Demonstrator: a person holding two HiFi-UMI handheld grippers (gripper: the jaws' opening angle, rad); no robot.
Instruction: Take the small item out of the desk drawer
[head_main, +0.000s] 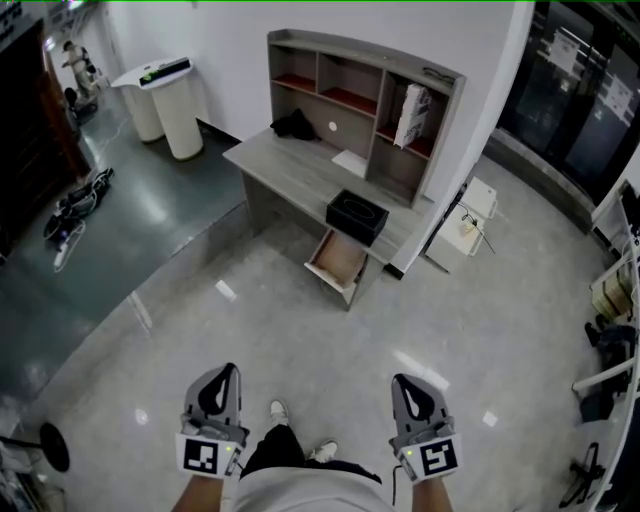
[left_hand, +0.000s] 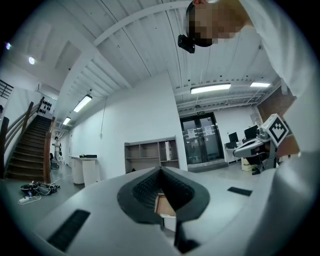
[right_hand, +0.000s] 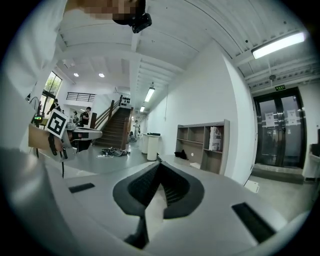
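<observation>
This is the approach step. The left tongs (head_main: 226, 372) and right tongs (head_main: 403, 382) are both closed and empty, well away from the table (head_main: 268, 160). Its drawer (head_main: 337, 260) stands open, but the small item inside is too distant to make out. The next move calls for walking closer and opening one pair.

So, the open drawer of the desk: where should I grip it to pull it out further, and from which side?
Probably the top edge of its front panel. The drawer stands pulled out from under the desk, open upward, so that edge is free. Come from the front and above, the right tool astride the panel. No handle can be made out from here.
</observation>
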